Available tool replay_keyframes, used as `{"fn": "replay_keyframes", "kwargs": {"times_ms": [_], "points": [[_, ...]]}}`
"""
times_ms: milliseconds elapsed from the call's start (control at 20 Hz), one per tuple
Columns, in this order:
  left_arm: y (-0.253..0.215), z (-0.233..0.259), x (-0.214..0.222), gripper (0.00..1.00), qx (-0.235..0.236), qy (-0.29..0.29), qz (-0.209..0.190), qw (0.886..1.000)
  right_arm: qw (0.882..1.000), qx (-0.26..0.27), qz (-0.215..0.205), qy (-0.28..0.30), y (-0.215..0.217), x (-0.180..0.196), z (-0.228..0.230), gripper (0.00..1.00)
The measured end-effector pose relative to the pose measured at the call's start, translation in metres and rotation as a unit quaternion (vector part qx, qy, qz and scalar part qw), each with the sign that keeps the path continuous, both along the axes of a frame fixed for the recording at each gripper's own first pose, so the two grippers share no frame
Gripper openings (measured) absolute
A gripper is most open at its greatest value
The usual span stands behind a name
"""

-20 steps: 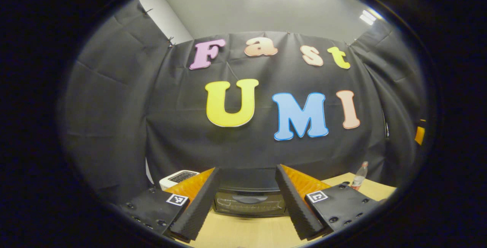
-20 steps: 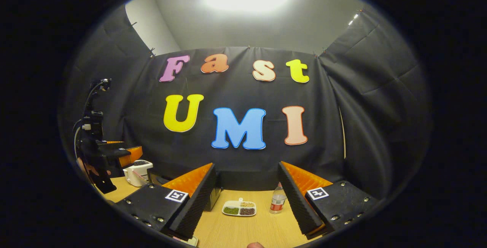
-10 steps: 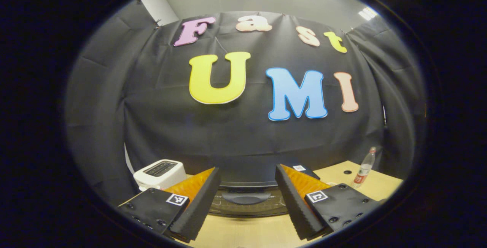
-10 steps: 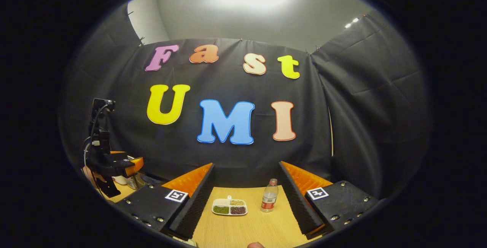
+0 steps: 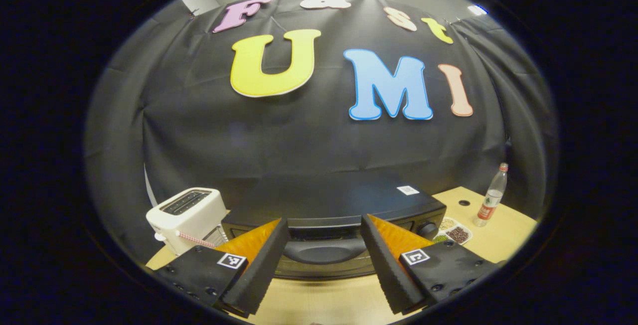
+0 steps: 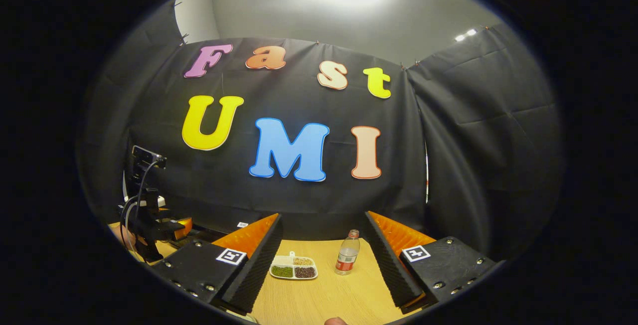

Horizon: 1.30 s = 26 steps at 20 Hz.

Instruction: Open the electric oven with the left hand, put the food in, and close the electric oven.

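Note:
A black electric oven stands on the wooden table with its door shut; the curved door handle lies straight ahead between the fingers of my left gripper, which is open and close in front of it. A white divided dish of food with green, tan and dark portions sits on the table ahead of my right gripper, which is open and holds nothing. That dish lies just right of the oven. The left gripper appears at the far left of the right gripper view.
A white toaster stands left of the oven. A clear plastic bottle with a red label stands upright right of the dish, also seen as the bottle near the table's right end. Black cloth walls close the back and sides.
My left gripper has dropped and moved toward the oven, so the oven top, handle and toaster now loom larger. The right gripper has drifted slightly; dish and bottle sit a bit further left.

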<state>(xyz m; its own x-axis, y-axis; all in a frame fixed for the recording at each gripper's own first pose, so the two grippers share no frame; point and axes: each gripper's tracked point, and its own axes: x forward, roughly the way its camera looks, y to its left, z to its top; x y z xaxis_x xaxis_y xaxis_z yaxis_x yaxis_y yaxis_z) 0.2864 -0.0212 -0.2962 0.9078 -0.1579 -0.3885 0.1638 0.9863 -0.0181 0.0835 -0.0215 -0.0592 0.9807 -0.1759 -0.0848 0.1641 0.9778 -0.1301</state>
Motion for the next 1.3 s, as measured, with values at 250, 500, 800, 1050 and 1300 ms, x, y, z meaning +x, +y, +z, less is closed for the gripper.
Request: {"fn": "replay_keyframes", "kwargs": {"times_ms": [250,500,800,1050,1300], "points": [[0.001,-0.019,0.009,0.99,-0.006,0.006,0.005,1.000,1.000,-0.010,-0.009,0.008,0.001,-0.002,-0.003,0.98],[0.000,-0.023,0.016,0.98,0.006,-0.003,0.003,1.000,1.000,-0.015,-0.013,0.008,0.003,-0.005,-0.001,0.98],[0.002,-0.024,0.000,0.98,0.005,-0.004,0.009,1.000,1.000,-0.009,-0.012,0.004,0.002,-0.004,0.000,0.98],[0.004,-0.025,-0.031,0.91,0.006,-0.003,0.009,1.000,1.000,-0.004,-0.005,0.004,0.002,-0.005,-0.001,0.98],[0.008,-0.035,-0.063,1.00,0.014,0.013,0.017,1.000,1.000,0.006,0.003,0.003,0.000,-0.008,-0.001,0.98]]}}
